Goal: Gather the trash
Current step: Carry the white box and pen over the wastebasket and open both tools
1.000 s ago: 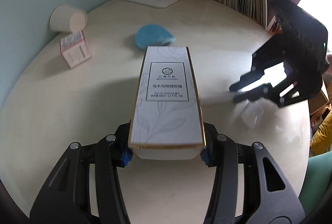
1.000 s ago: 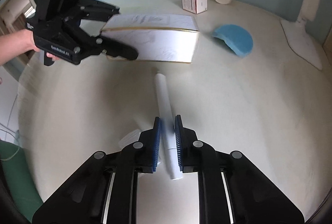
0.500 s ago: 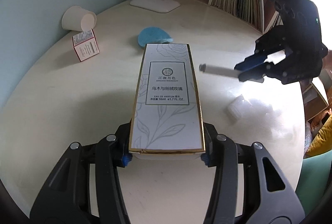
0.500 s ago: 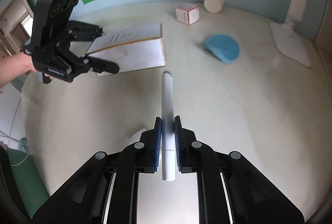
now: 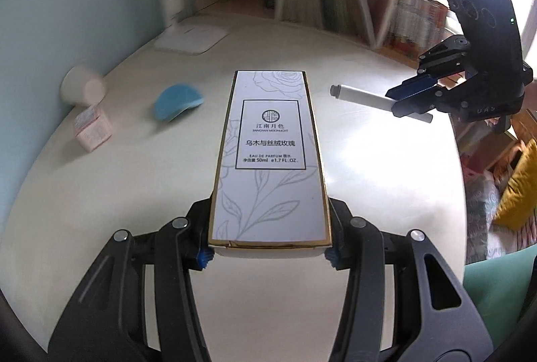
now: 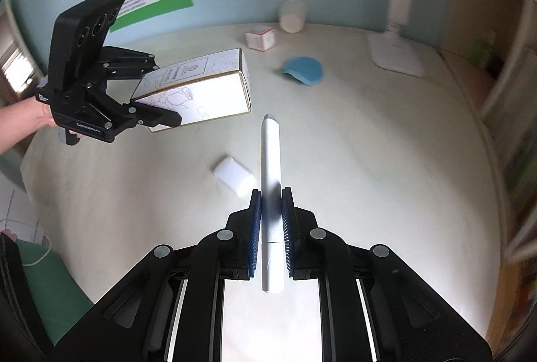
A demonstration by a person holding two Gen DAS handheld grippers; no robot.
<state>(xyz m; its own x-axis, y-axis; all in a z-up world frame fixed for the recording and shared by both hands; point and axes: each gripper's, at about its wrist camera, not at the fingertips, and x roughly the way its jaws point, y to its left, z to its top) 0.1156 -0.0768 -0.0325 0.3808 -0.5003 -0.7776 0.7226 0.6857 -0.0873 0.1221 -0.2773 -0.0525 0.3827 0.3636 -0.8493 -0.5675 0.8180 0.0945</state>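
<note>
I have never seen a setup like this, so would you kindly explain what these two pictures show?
There is no robot: a person holds a two-finger tool in each hand, each with a camera looking along its fingers. One picture is from the left tool, clamped on a perfume box. The other is from the right tool, clamped on a white tube. Each view also shows the other tool. On the table lie a blue pad, a small pink box, a tipped cup, a lamp base and a white packet.
</note>
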